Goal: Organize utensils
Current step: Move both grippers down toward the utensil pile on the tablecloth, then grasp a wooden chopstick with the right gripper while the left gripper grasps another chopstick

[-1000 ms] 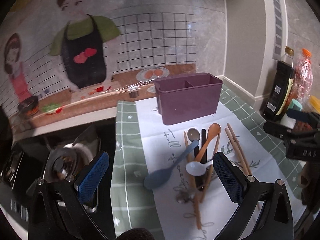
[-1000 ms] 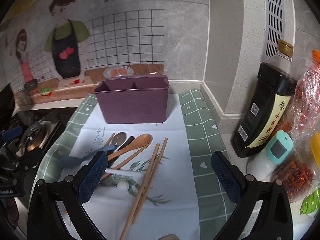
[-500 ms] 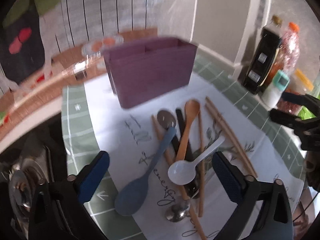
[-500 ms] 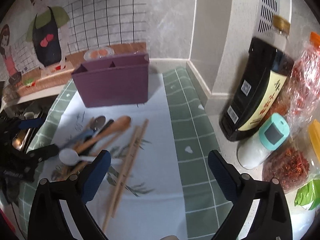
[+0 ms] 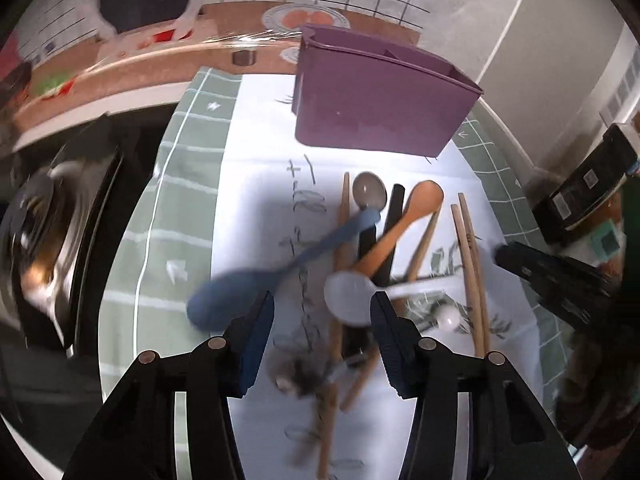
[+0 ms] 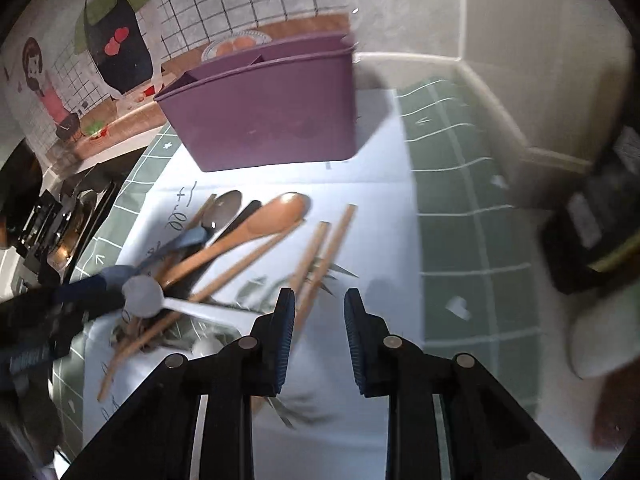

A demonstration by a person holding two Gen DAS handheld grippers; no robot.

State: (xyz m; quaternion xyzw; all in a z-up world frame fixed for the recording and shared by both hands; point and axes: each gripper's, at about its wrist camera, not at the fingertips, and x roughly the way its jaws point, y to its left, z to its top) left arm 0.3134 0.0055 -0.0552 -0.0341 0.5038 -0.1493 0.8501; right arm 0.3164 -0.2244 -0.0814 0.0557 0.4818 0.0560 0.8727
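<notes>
A purple two-compartment caddy (image 5: 376, 108) (image 6: 272, 120) stands at the back of a white mat. In front of it lies a heap of utensils: a blue spoon (image 5: 228, 296), a white spoon (image 5: 348, 296) (image 6: 144, 290), a wooden spoon (image 5: 420, 200) (image 6: 260, 224), a metal spoon (image 5: 369, 192) and loose chopsticks. My left gripper (image 5: 322, 316) hovers low over the heap with its jaws closing; the white spoon's bowl and a chopstick lie between them, unpressed. My right gripper (image 6: 320, 316) is closing over the near end of a chopstick pair (image 6: 320, 248), which runs beside its left pad.
A dark sauce bottle (image 6: 592, 224) (image 5: 584, 192) and a white jar (image 6: 600, 336) stand at the right by the wall. A stove (image 5: 48, 232) lies off the left edge of the green checked cloth (image 6: 452, 184). The wall rises just behind the caddy.
Both grippers have dropped and tilted down toward the utensils, which now look larger. The jaws of both have narrowed, the right pair far more than the left.
</notes>
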